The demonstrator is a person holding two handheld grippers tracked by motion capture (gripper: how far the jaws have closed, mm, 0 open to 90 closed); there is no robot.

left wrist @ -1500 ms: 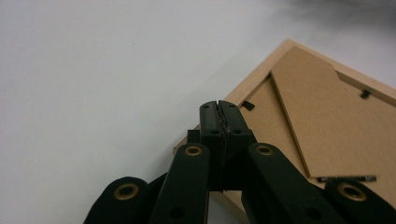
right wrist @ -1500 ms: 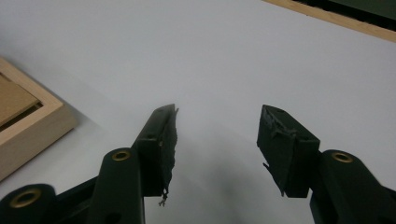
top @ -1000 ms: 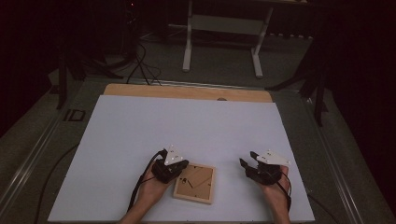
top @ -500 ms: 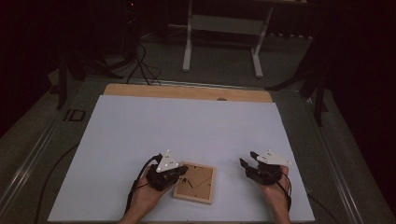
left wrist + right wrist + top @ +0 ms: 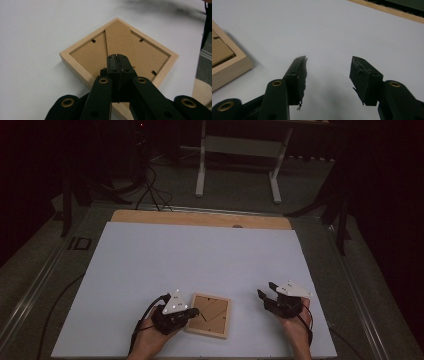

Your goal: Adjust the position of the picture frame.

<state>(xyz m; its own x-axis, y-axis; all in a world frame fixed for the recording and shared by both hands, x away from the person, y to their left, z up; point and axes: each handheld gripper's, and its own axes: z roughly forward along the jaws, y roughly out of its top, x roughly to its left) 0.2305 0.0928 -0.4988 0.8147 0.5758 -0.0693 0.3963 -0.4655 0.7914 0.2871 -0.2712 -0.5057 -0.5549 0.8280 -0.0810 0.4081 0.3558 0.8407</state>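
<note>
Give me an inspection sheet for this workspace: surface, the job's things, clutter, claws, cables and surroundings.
Surface: white tabletop, wooden strip along its far edge.
Job's things: wooden picture frame lying face down near the front edge, cardboard backing up.
Clutter: nothing seen.
Claws: left claw shut, jaws pressed together over the frame's backing; right claw open, to the frame's right with nothing between its jaws.
Cables: black cable looping from the left claw; more cables on the floor behind the table.
Surroundings: dark room, white stand legs beyond the table.
</note>
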